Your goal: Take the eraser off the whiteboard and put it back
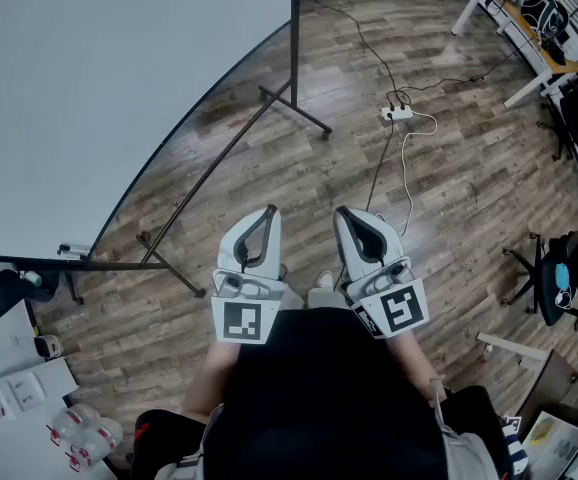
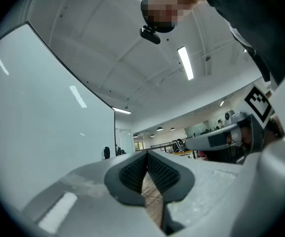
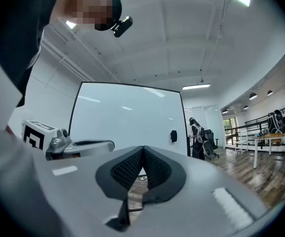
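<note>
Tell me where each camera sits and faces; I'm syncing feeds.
Head view: on the person's head, steeply down at the floor; left gripper, right gripper, torso.
Left gripper view: on the left gripper, along shut jaws beside the whiteboard; right gripper shows.
Right gripper view: on the right gripper, facing whiteboard and eraser; left gripper shows.
Shared: whiteboard.

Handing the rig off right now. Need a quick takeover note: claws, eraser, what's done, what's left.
Left claw: shut, empty, held close in front of the body.
Right claw: shut, empty, beside the left one.
Eraser: stuck on the whiteboard near its right edge in the right gripper view, well out of reach of both claws.
Done: nothing that shows.
Left: probably everything. Walk up, open a claw, pull the eraser off, put it back.
</note>
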